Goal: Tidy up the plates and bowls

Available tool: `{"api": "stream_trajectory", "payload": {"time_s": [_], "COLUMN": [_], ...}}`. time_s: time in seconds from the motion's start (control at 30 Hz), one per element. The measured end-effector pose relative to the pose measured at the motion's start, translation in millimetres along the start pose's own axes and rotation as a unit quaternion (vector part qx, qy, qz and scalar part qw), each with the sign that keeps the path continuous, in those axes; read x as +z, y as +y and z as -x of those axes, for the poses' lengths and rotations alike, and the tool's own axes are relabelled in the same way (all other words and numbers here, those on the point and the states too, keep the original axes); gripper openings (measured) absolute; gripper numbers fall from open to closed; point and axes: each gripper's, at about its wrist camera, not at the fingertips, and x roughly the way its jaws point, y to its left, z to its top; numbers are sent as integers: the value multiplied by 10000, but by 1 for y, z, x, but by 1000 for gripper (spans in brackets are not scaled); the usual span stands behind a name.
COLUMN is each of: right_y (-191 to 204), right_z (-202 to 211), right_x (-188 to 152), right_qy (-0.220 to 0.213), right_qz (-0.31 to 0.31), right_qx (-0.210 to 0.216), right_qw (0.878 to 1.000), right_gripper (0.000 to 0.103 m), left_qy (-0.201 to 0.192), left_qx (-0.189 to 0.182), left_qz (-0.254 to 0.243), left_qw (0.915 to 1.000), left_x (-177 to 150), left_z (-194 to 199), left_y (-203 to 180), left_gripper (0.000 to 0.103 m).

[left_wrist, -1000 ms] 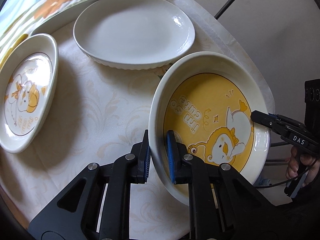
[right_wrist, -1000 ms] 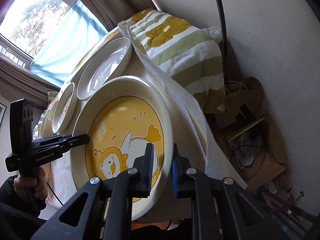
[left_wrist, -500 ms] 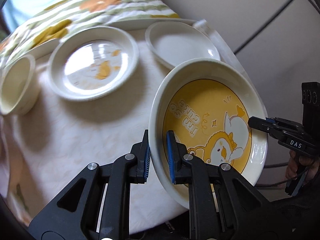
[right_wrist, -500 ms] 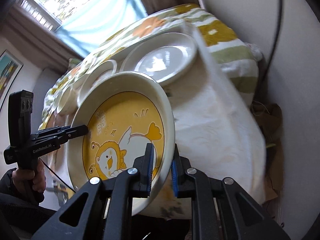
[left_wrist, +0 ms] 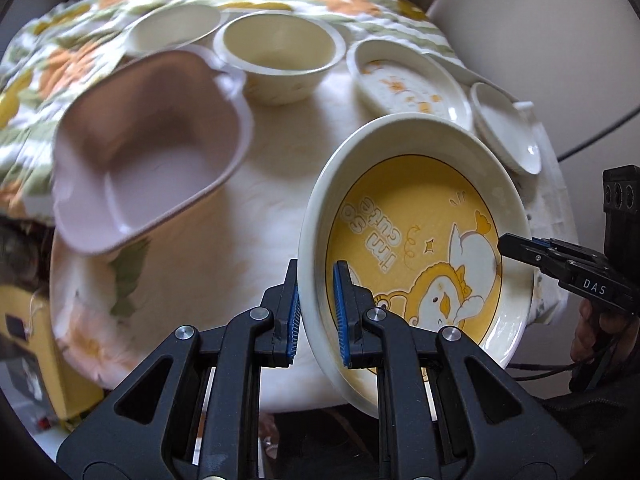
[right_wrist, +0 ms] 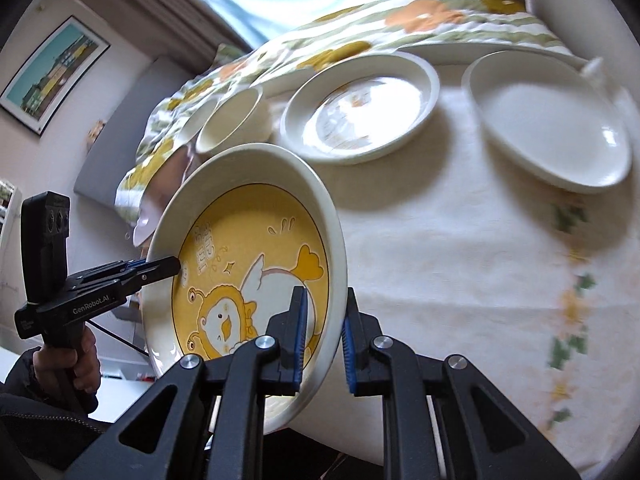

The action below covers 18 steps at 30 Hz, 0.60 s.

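A cream plate with a yellow duck picture (left_wrist: pixel 420 240) (right_wrist: pixel 248 264) hangs tilted above the table, carried by both grippers. My left gripper (left_wrist: pixel 316 268) is shut on its near rim in the left wrist view. My right gripper (left_wrist: pixel 505 242) pinches the opposite rim there. In the right wrist view my right gripper (right_wrist: pixel 325 296) clamps the rim and the left gripper (right_wrist: pixel 175 266) holds the far side. On the table sit a pink bowl (left_wrist: pixel 148 148), a cream bowl (left_wrist: pixel 280 52), a printed plate (left_wrist: pixel 404 84) (right_wrist: pixel 360 112) and a plain white plate (left_wrist: pixel 508 128) (right_wrist: pixel 548 120).
A white embroidered tablecloth (left_wrist: pixel 280 200) (right_wrist: pixel 460 260) covers the table, with a floral quilt (left_wrist: pixel 80 60) behind it. A second pale bowl (left_wrist: pixel 172 28) stands behind the pink one. A hand (right_wrist: pixel 68 364) grips the left tool. A framed picture (right_wrist: pixel 52 76) hangs on the wall.
Both grippers have carried the duck plate sideways along the table, keeping their hold. The pink bowl and cream bowls have come into the left view; the white plate has slid to the right edge.
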Motion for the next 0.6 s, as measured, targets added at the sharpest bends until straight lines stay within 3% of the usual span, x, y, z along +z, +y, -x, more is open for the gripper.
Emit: {"api": "stream_trajectory", "payload": {"time_s": [0.23,0.6], "right_y": [34,44], "right_z": [-45,-65], "right_x": [0,3], "right_qy": [413,491], "right_qz": [235,350], "right_qx": [-18,-243], "right_qw": [9989,9979], "right_gripper": [15,15], "left_qy": [189,176], "left_qx": [52,13], "left_qz": [364,222], "left_qw": [9991,9996], "left_x": [-19,-20], "left_z": [-14,-27], "left_y": [53,67], "left_gripper": [12,12]}}
